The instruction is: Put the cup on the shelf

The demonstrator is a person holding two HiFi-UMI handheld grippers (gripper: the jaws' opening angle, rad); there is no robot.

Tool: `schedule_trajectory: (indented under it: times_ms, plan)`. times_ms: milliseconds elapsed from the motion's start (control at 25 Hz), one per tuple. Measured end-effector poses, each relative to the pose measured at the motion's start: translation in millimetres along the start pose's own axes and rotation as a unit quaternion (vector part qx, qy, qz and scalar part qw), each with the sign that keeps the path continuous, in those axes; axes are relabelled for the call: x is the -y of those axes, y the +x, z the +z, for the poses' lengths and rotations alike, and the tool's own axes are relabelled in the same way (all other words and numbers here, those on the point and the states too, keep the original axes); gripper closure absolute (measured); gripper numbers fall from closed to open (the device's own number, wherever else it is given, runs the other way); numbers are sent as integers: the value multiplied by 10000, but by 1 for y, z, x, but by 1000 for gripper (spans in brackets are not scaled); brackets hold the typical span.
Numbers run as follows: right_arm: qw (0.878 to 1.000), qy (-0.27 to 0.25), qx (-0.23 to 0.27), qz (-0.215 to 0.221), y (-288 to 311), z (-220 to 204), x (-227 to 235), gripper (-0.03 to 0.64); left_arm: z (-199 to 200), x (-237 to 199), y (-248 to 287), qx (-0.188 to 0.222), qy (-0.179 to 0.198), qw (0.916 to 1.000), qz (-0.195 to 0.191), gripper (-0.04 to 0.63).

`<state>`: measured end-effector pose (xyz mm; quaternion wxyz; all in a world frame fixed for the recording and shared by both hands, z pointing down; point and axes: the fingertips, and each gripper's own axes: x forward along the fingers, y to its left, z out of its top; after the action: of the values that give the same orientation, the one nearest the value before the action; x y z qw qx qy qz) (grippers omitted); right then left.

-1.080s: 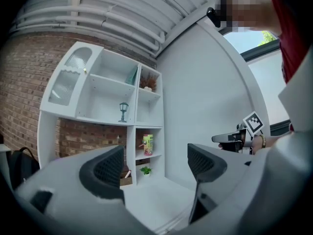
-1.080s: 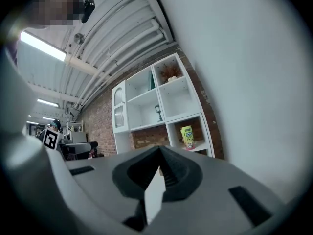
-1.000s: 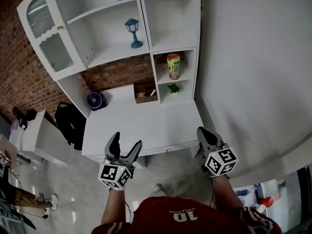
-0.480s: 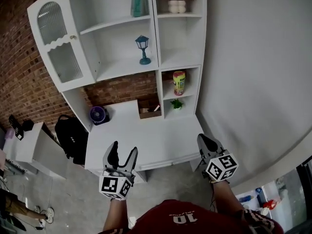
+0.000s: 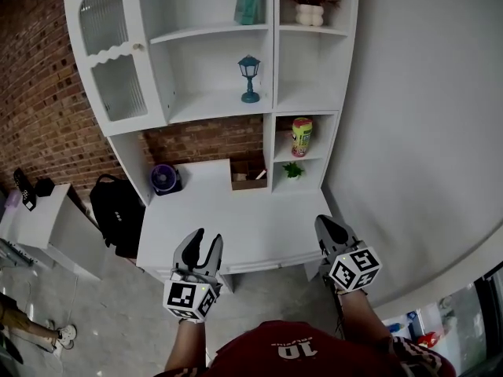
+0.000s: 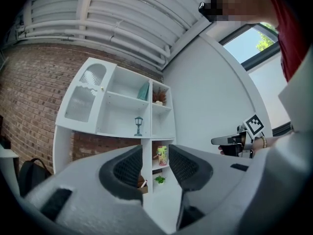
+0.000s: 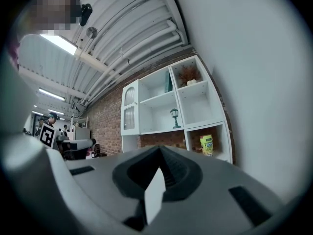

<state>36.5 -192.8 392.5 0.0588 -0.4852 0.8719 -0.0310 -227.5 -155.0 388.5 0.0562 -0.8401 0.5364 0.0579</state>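
From the head view, the cup [image 5: 302, 136] stands upright in a lower right compartment of the white shelf unit [image 5: 275, 69], above a small plant [image 5: 293, 170]. Both tools hang near the front edge of the desk [image 5: 236, 226]: the left gripper [image 5: 202, 246] with a narrow gap, the right gripper [image 5: 328, 230] pressed together. In the left gripper view, the left gripper [image 6: 155, 155] has just been closing; its jaws hold nothing, and the cup [image 6: 162, 155] shows far off between them. In the right gripper view, the right gripper [image 7: 159, 153] has its jaws closed on nothing, with the cup [image 7: 207, 145] distant on the shelf
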Motion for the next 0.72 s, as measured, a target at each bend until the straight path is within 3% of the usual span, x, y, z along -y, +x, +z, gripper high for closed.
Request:
schedule_trajectory:
  times_ms: [240,480,720]
  plan:
    - [9999,-7,-104,81,4,-11,-6,611,-10,-6,-9,-194,218,9995,128,477]
    - [9998,56,-144,104,1,-17,-9,611,-10,-8,-16,-165,-2,9998,113,512]
    - [9996,69,-211,145,-1,-24,-15,611,-7,-9,-21,-161,86,9997,140,543]
